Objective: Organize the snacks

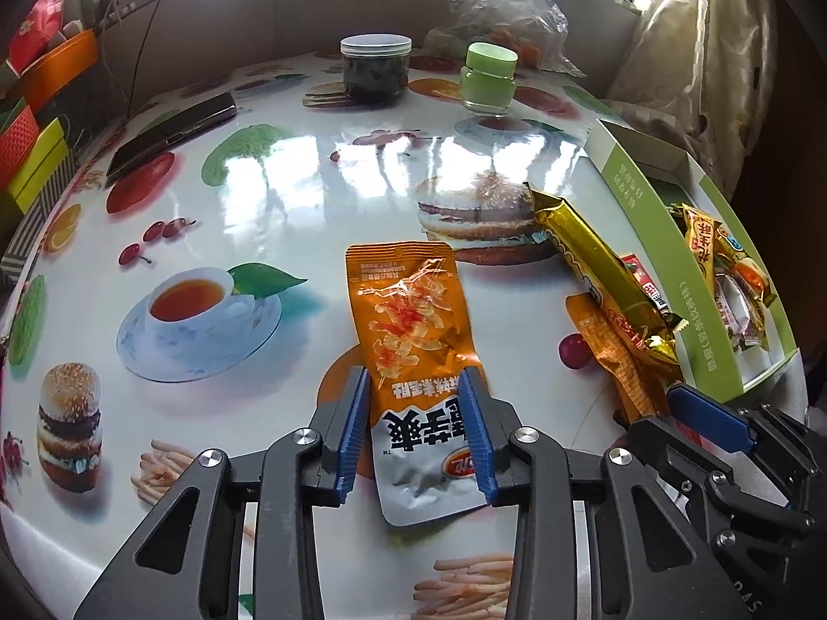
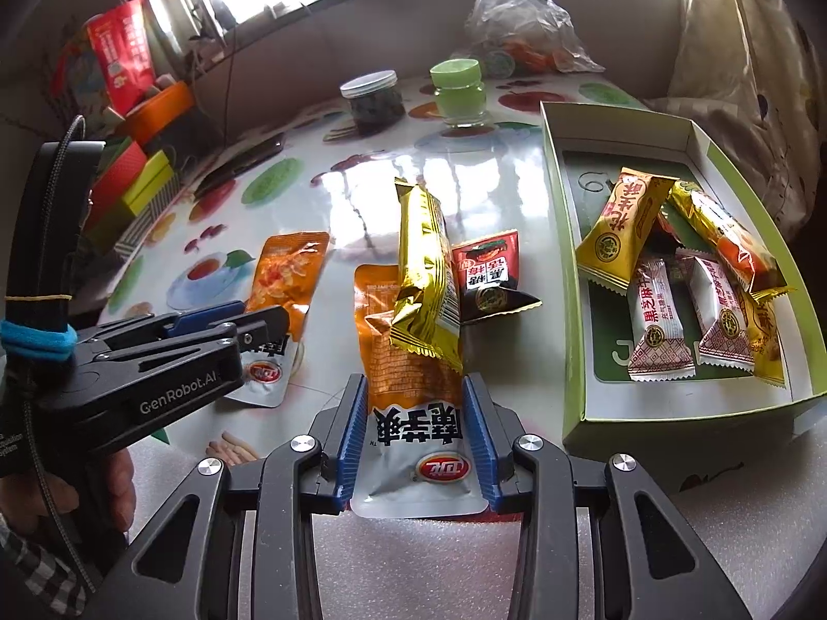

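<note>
An orange snack pouch lies flat on the printed table, and my left gripper is open with one finger on each side of it. A second orange pouch lies between the open fingers of my right gripper. A gold snack bar rests across that second pouch, with a red and black packet beside it. A green box on the right holds several wrapped snacks. The left gripper also shows in the right wrist view, over the first pouch.
A dark jar with a white lid, a green jar and a clear plastic bag stand at the table's far side. A phone lies at the far left. Coloured boxes are stacked beyond the left edge.
</note>
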`<state>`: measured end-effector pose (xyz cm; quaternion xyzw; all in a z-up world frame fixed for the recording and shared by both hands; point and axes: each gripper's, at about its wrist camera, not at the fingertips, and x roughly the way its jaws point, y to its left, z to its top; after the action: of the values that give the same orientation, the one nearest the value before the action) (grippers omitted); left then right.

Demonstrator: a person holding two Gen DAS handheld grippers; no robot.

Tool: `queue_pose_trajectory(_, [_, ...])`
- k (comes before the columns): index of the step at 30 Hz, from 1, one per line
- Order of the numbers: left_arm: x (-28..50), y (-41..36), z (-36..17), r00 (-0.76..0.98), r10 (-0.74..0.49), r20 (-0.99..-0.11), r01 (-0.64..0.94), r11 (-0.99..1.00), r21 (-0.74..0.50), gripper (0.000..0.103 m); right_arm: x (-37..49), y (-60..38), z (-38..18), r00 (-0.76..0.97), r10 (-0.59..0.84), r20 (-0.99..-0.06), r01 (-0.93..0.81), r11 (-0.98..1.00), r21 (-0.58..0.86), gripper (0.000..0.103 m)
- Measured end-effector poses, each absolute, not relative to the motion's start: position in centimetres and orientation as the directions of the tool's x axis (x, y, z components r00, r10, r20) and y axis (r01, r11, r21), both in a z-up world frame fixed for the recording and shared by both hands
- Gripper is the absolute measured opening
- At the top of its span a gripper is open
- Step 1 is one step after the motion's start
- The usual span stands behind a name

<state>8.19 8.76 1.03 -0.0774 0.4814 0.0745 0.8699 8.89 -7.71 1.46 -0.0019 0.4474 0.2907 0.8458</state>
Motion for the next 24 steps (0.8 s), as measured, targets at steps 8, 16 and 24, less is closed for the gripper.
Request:
queue_pose_trajectory(8, [7.78,9.52,1.44,0.549,-0.003,-0.836,-0.209,0.968,-0.14,0.026,8.56,-7.66,1.74,0.434,0.501,-0.749,-0.499,0.826,0.264,0.034])
queue_pose_trajectory(16, [7.6,9.73,1.87,0.563,-0.044,-0.825,-0.201,0.961,-0.189,0.01,8.25,-7.81,2.13,0.434,0.532,-0.727,-0.504,0.812,0.294,0.034])
queue_pose_trajectory(24, [7.97,9.35,1.53,0.539,-0.046,-0.841,-0.2,0.963,-0.181,0.018,8.19,-8.32,2.22,0.436,0.539,-0.721,-0.49,0.814,0.312,0.033])
